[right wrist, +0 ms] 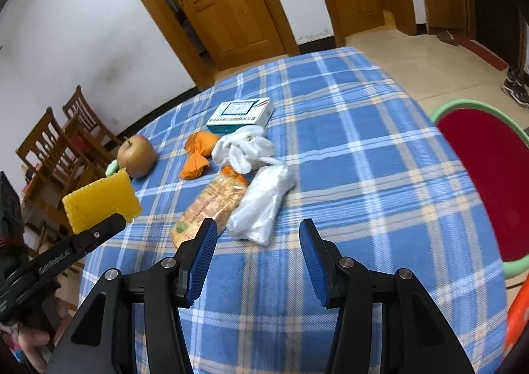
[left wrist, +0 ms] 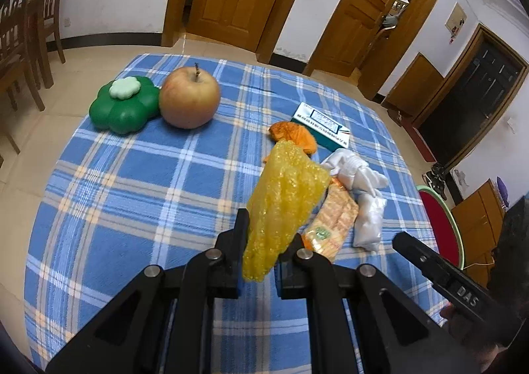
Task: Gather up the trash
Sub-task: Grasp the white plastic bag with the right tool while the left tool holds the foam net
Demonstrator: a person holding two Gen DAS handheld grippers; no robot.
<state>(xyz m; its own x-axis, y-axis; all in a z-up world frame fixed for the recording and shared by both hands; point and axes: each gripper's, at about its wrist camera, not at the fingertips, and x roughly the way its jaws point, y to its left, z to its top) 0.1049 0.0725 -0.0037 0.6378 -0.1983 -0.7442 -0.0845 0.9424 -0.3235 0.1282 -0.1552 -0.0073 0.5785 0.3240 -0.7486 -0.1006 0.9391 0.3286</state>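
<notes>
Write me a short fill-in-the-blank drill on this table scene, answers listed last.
1. The left hand-held gripper is shut on a ____ sponge.
2. The right hand-held gripper is ____ and holds nothing.
3. The apple sits beside a ____ flower-shaped container.
4. The tablecloth has a ____ plaid pattern.

Missing words: yellow; open; green; blue

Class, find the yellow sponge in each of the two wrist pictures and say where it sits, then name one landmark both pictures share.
Left wrist view: the yellow sponge stands at lower centre, clamped by the left gripper.
Right wrist view: the sponge is at the left edge, held above the table.
Shared landmark: the apple on the blue plaid cloth.
</notes>
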